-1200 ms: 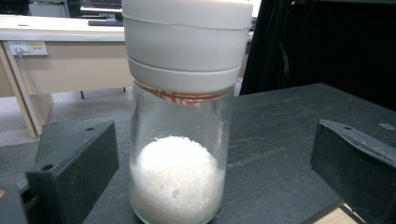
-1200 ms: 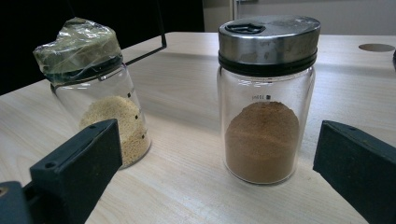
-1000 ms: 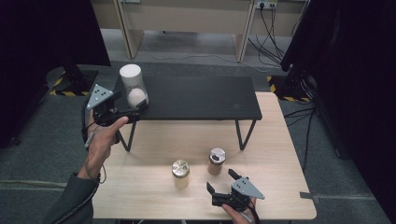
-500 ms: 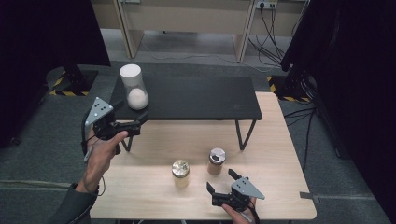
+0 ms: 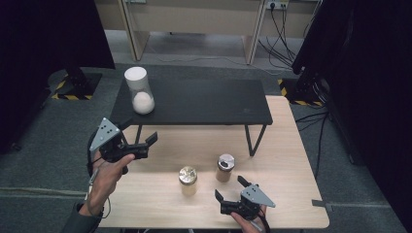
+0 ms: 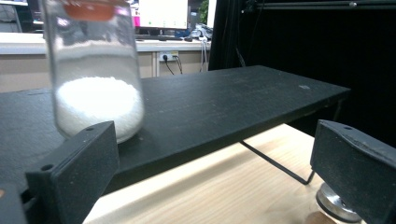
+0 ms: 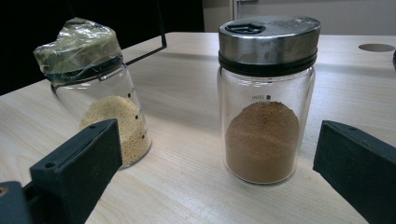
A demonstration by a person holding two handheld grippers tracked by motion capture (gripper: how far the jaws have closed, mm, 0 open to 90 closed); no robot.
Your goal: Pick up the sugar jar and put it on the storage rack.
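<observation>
Your right gripper point(image 5: 227, 193), fingers wide, sits nearest the upright brown spice jar point(image 7: 264, 100), dead ahead btwn them.

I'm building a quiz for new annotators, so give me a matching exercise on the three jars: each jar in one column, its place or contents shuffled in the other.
Things:
1. white-lidded jar
2. metal-lidded jar
3. film-wrapped jar

Descriptions:
a. pale yellow grains, on the wooden table
b. white grains, on the black shelf
c. brown powder, on the wooden table

Pairs: 1-b, 2-c, 3-a
</observation>
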